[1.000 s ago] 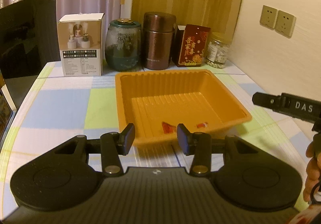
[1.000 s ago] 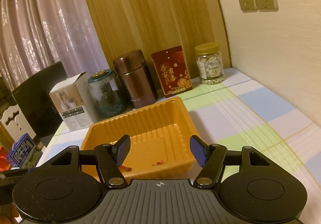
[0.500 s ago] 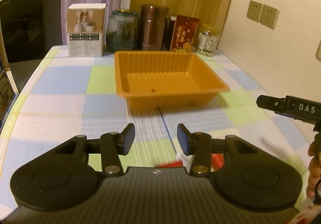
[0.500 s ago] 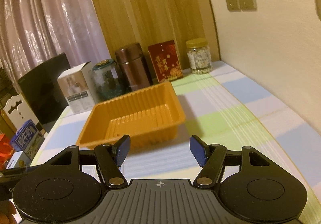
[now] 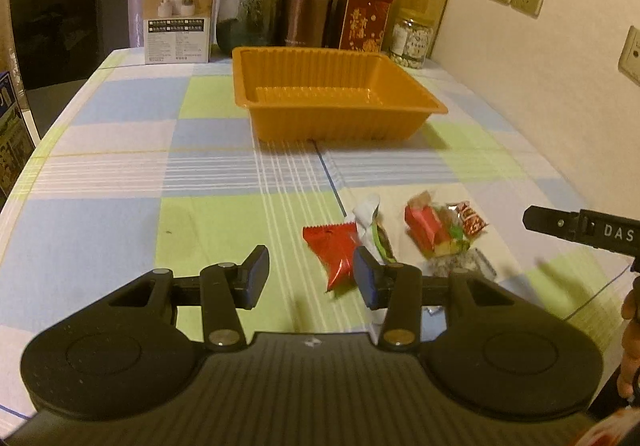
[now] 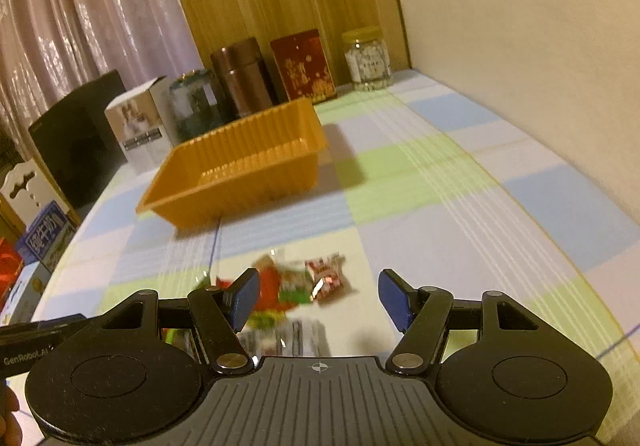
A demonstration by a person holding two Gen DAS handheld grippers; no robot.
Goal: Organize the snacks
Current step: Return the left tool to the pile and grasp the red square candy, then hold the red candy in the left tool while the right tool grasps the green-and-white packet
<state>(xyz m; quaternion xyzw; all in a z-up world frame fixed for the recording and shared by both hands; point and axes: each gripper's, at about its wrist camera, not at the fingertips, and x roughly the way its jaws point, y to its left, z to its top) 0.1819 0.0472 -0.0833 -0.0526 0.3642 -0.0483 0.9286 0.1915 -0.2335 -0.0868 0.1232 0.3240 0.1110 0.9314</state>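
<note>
An orange plastic tray [image 5: 336, 102] sits at the far middle of the checked tablecloth; its inside is hidden from this low angle. It shows in the right wrist view too [image 6: 240, 166]. Several wrapped snacks lie on the cloth nearer to me: a red packet [image 5: 334, 252], a white and green wrapper [image 5: 374, 226] and a red and green cluster [image 5: 440, 230]. My left gripper [image 5: 310, 276] is open and empty, just above the red packet. My right gripper [image 6: 320, 300] is open and empty over the blurred snack pile [image 6: 304, 282].
At the back stand a white box [image 5: 178, 16], a green glass jar [image 5: 248, 16], a brown canister [image 5: 306, 8], a red packet box [image 5: 366, 24] and a clear jar [image 5: 412, 38]. A black chair [image 5: 68, 26] is at the left. A wall runs along the right.
Both grippers have pulled back from the tray toward the near table edge. The tray looks farther away, and the loose snacks have come into view under the fingers. Both stay open.
</note>
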